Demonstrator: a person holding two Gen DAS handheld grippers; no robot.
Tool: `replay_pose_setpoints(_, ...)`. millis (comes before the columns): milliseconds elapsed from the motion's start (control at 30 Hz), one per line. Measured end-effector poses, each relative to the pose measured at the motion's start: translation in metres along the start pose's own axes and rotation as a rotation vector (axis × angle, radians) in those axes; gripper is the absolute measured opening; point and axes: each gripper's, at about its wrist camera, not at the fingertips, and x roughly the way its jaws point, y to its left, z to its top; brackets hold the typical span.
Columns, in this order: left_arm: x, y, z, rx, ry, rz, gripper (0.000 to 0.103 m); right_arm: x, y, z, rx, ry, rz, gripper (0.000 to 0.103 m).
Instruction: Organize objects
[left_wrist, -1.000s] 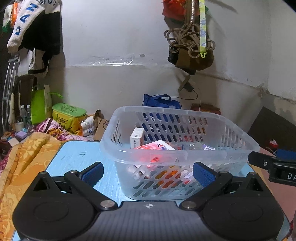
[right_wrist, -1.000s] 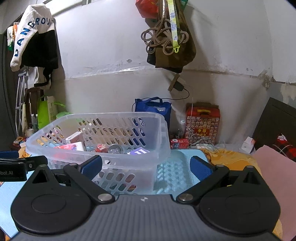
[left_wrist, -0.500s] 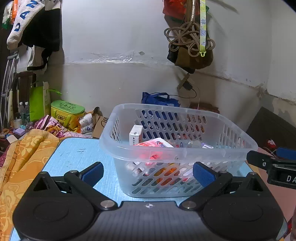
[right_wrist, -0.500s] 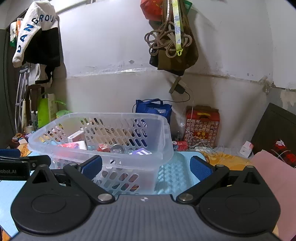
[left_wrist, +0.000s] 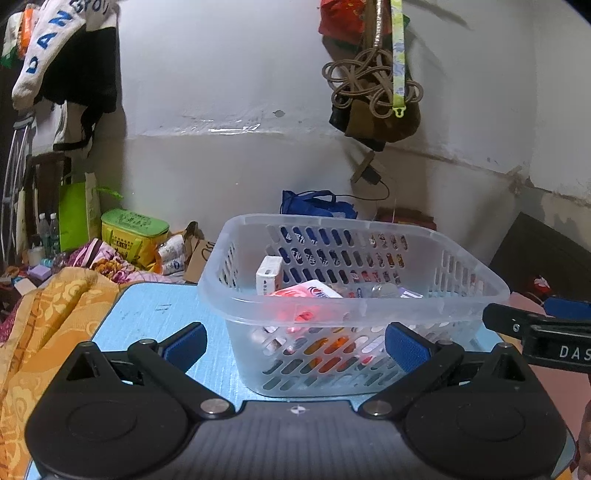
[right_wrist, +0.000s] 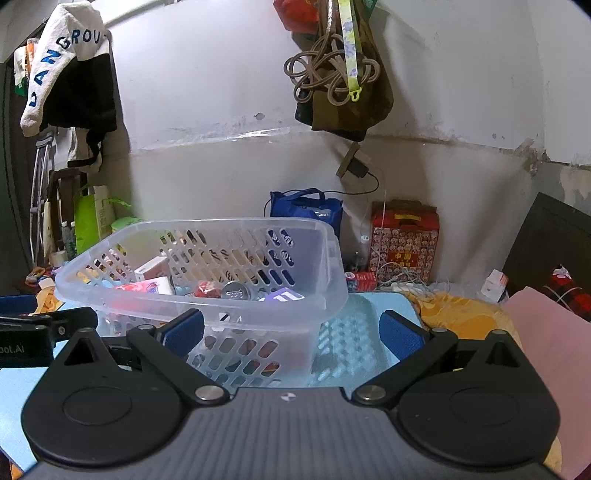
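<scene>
A clear plastic basket (left_wrist: 461, 273) stands on the blue table top (left_wrist: 147, 314); it also shows in the right wrist view (right_wrist: 314, 236). Inside lie a white box (left_wrist: 269, 275), a pink packet (left_wrist: 306, 291), a round silver tin (right_wrist: 236, 290), a purple packet (right_wrist: 284, 295) and other small items. My left gripper (left_wrist: 297, 345) is open and empty in front of the basket. My right gripper (right_wrist: 291, 328) is open and empty at the basket's right front corner. Each gripper's finger shows in the other's view.
An orange blanket (left_wrist: 40, 321) lies over the table's left edge and a pink cloth (right_wrist: 546, 332) at the right. Behind the table stand a blue bag (right_wrist: 306, 208), a red patterned box (right_wrist: 404, 240) and a green box (left_wrist: 133, 230). Bags hang on the wall.
Both grippers have drawn back slightly from the basket and tilted up; the basket sits lower in both views. Both stay open and empty.
</scene>
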Motion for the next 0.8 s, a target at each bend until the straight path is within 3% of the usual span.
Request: replay_pose_setpoints(800,0.0015,0.0023,-0.0034,0.013,0.011,0.009,0.103,0.0035,0.0007,-0.0026,-0.016,0.016,-0.006,0.103)
